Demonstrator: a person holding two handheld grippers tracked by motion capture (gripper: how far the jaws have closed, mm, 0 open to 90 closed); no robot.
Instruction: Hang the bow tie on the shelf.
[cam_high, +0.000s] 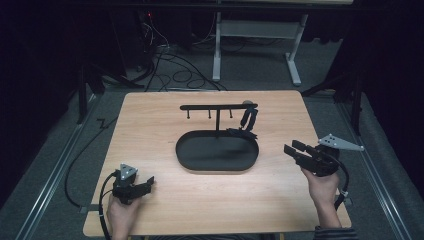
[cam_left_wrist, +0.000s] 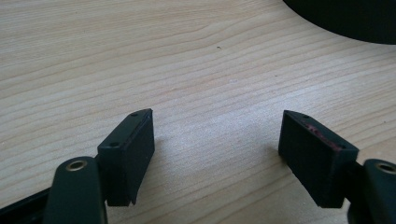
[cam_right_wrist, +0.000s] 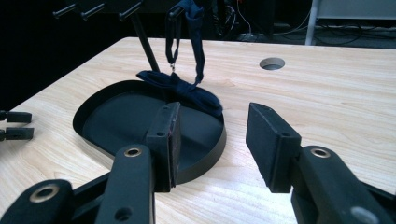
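your left gripper (cam_high: 146, 183) rests released near the table's (cam_high: 150, 115) front left corner; your right gripper (cam_high: 295, 149), jaws spread and empty, hovers by the right edge, facing the bow tie (cam_right_wrist: 180, 86) hanging over the tray's (cam_high: 187, 157) far right rim

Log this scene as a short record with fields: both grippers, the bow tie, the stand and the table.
left gripper: open, holds nothing, low over the table's near left
right gripper: open, holds nothing, right of the tray
bow tie: dark blue, strap hung on the rack's end peg, bow resting on the tray rim
stand: black, pegged bar on a post, oval tray base
table: light wood
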